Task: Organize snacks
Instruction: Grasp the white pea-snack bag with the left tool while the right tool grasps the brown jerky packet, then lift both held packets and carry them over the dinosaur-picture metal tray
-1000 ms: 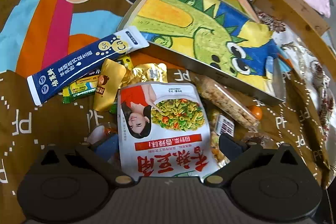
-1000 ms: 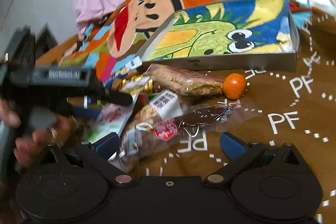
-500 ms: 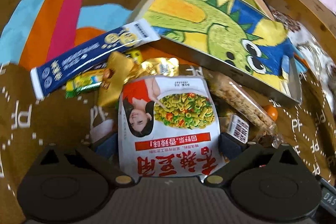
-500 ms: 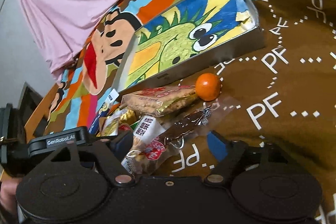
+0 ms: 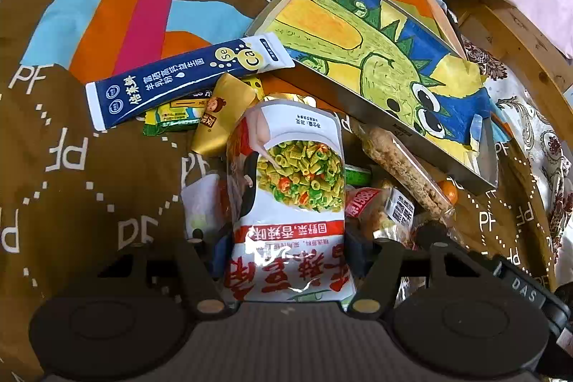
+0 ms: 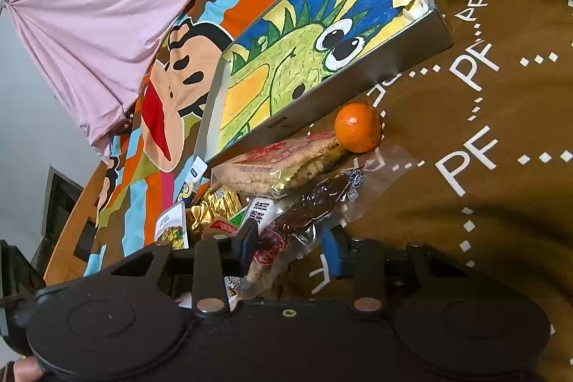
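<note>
My left gripper (image 5: 286,251) is shut on a white and red snack bag (image 5: 290,203) printed with green pasta; the bag buckles between the blue pads. My right gripper (image 6: 292,247) is shut on a clear packet of dark dried snack (image 6: 308,206) at the pile's near edge. The pile holds a cereal bar pack (image 6: 279,163), gold sachets (image 6: 215,206), a long blue sachet (image 5: 186,77) and a small orange (image 6: 358,127). Behind it lies a grey box lined with a dinosaur drawing (image 5: 376,67), also in the right wrist view (image 6: 315,52).
Everything lies on a brown cloth with white PF letters (image 6: 483,149) and a bright cartoon monkey cloth (image 5: 125,6). Pink fabric (image 6: 107,6) hangs behind. A wooden edge (image 5: 519,42) runs at the far right.
The left gripper's pads have closed in on the pasta snack bag, which now buckles. The right gripper has narrowed onto the clear packet and tilted further left.
</note>
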Motion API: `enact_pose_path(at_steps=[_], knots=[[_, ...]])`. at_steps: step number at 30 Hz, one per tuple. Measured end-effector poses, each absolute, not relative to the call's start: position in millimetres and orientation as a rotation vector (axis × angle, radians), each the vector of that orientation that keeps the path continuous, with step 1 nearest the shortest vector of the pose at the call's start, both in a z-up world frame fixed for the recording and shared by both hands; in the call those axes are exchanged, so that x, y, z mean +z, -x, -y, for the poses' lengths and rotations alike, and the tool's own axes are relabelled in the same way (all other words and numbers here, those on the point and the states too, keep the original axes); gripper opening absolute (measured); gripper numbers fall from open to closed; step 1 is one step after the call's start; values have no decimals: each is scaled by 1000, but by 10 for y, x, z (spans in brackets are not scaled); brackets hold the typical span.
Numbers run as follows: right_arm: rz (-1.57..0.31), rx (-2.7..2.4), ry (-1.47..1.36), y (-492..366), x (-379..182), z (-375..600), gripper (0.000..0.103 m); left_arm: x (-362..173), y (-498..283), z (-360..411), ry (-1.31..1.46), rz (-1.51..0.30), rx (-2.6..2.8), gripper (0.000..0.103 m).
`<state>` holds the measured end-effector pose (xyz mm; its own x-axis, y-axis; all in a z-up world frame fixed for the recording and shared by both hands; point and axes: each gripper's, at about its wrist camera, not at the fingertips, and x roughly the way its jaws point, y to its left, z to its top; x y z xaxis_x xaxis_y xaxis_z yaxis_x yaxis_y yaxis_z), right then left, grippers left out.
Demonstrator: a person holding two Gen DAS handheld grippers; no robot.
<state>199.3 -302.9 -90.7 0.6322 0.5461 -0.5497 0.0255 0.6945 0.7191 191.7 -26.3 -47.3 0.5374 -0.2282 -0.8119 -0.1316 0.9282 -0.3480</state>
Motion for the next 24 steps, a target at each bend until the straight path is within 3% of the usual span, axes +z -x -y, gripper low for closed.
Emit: enact_pose_path(at_steps=[7,24], knots=[[-829,371,-719,-1795,-764,2971,21,-438,-1767,269,395,-976,-48,65],[-645,476,-216,-1305,-432,2528,19,-307,-1441,298,388,-829,-93,65]])
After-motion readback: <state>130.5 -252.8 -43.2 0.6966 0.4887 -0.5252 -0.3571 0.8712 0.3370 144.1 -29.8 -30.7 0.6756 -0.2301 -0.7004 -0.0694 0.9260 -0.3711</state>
